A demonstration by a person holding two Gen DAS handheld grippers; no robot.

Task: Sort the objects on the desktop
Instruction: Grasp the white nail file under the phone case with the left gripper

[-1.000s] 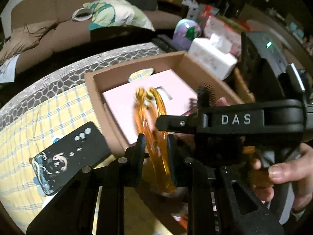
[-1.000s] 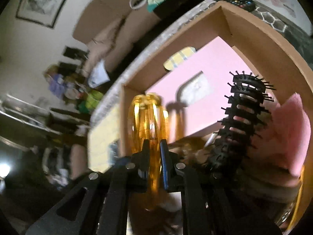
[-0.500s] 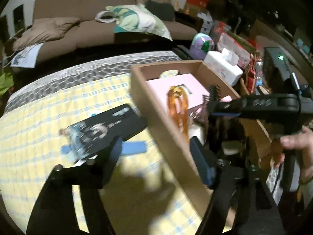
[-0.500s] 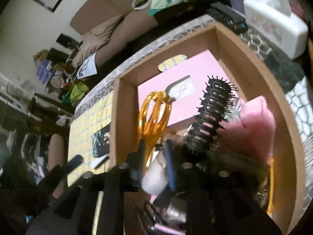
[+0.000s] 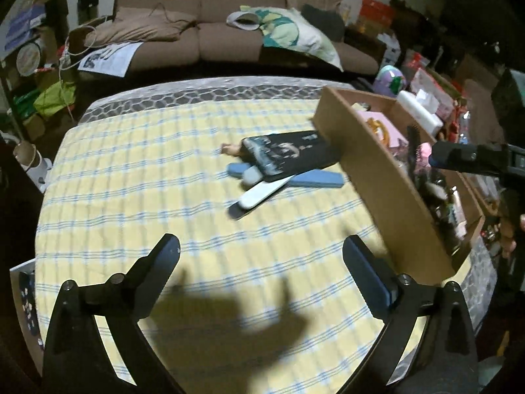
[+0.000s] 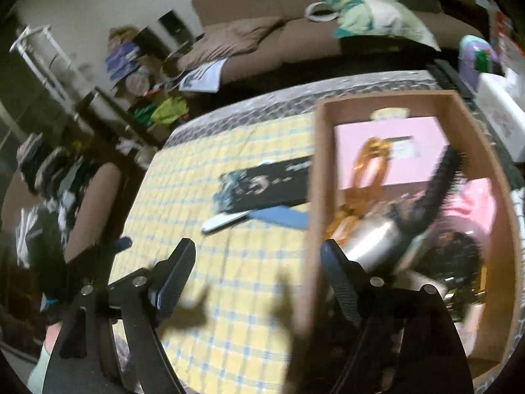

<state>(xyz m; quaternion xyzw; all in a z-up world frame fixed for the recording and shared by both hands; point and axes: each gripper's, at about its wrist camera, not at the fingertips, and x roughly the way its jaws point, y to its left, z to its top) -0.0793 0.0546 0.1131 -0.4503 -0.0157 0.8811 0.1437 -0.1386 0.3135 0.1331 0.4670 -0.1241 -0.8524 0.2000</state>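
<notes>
Orange glasses (image 6: 367, 170) lie in the cardboard box (image 5: 370, 177) on the pink carton (image 6: 423, 131), beside our black hairbrush (image 6: 439, 180). On the checked cloth (image 5: 164, 170) the black patterned case (image 5: 288, 154) rests over the blue file (image 5: 315, 179) and the white file (image 5: 262, 193), touching the box wall. Our left gripper (image 5: 261, 256) and right gripper (image 6: 259, 259) have just been opening; both stand wide with nothing between the jaws. We judge the case comes next: we should approach it across its narrow width, clear of the files beneath.
</notes>
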